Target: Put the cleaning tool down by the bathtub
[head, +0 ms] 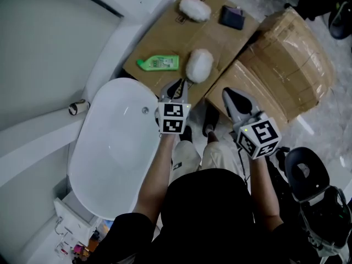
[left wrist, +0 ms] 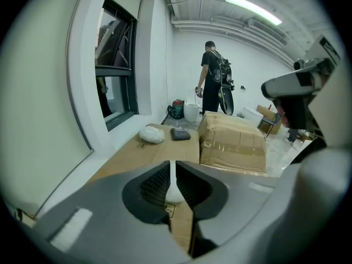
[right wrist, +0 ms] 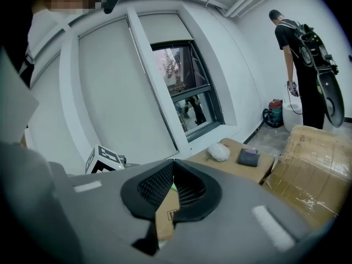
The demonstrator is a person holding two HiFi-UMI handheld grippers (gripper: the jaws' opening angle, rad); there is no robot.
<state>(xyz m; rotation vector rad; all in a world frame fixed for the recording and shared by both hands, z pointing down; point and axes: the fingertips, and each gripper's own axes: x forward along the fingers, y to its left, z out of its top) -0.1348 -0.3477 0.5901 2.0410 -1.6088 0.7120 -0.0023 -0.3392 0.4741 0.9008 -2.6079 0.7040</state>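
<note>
Biggest thing first: white oval bathtub (head: 110,153) across the lower left of the head view, hard against the pale wall. Next up, bulky taped cardboard box (head: 291,65) at upper right. Beside it, touching, a flattened cardboard sheet (head: 165,37) spread on the floor between box and tub end. Black office chair (head: 305,172) low on the right. Far off in both gripper views, a person (left wrist: 212,76) with a backpack, standing, back turned.

Now the grippers, side by side above the wearer's knees, both pointing at the cardboard. Left gripper (head: 179,84) with its jaws barely parted, just a thin slit, nothing bulging out of it. Right gripper (head: 228,92) with its jaws pressed together at the tips, nothing between them, only cardboard and a sliver of green glimpsed through the hollow behind.

And the task's thing: fluffy white cleaning tool (head: 199,65) on the cardboard sheet, right at the left jaw tips, near the tub's end but clear of its rim, and showing white through the left slit. Second fluffy white tool (head: 194,8) at the sheet's far edge. Green bottle (head: 159,63) flat on its side, just left of the near tool. Smallest, a dark pouch (head: 231,16) at the far corner.
</note>
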